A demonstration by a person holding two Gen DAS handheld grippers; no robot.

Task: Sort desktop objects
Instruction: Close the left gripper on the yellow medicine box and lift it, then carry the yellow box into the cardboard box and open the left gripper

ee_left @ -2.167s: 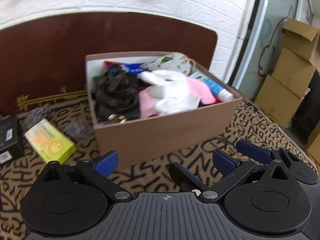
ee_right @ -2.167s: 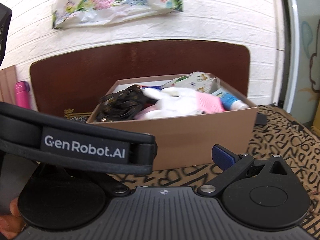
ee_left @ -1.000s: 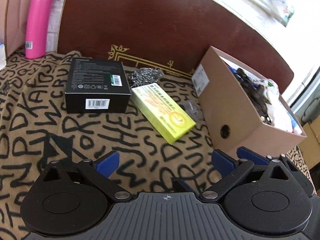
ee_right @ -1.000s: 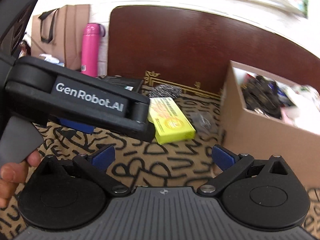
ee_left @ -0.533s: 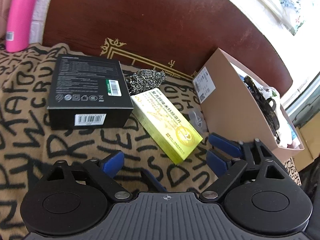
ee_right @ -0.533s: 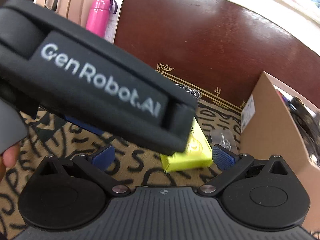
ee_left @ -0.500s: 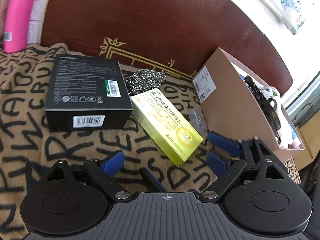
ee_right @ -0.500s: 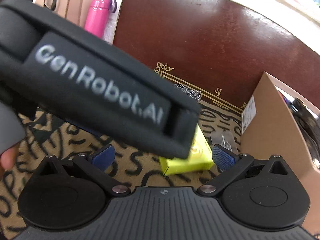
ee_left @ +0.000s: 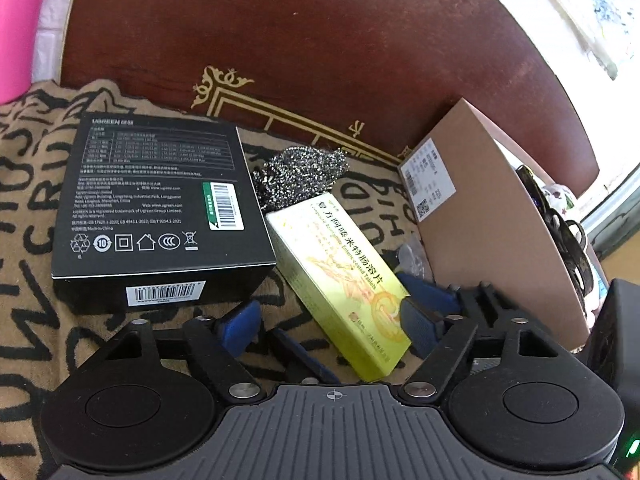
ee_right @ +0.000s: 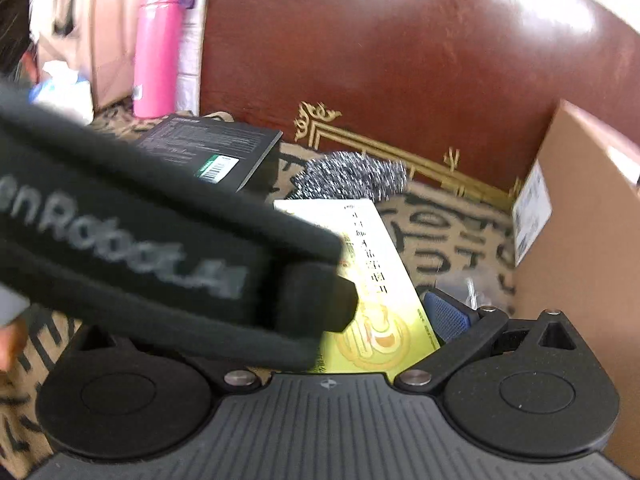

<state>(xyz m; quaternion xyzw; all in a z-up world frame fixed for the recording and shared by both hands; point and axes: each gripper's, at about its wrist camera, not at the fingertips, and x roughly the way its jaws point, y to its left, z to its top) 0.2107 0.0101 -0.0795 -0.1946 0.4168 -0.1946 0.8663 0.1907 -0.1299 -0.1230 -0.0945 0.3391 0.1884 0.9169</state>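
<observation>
A yellow-green medicine box (ee_left: pixel 340 280) lies on the patterned cloth between a black UGREEN box (ee_left: pixel 160 204) and the brown cardboard box (ee_left: pixel 492 224). My left gripper (ee_left: pixel 328 326) is open, its fingers on either side of the medicine box's near end, not closed on it. A steel-wool scourer (ee_left: pixel 300 176) lies behind the medicine box. In the right wrist view the medicine box (ee_right: pixel 372 272) sits between the fingers of my open right gripper (ee_right: pixel 320 320); the left gripper's body (ee_right: pixel 160 248) hides its left finger.
A pink bottle (ee_right: pixel 158 44) stands at the far left by the wall. A dark red headboard (ee_left: pixel 320 48) rises behind the cloth. A small clear plastic item (ee_left: pixel 412 256) lies against the cardboard box, which holds clothes and other items (ee_left: pixel 568 232).
Both grippers have turned left from the cardboard box and moved down and forward toward the medicine box, which now lies between the left gripper's open fingers.
</observation>
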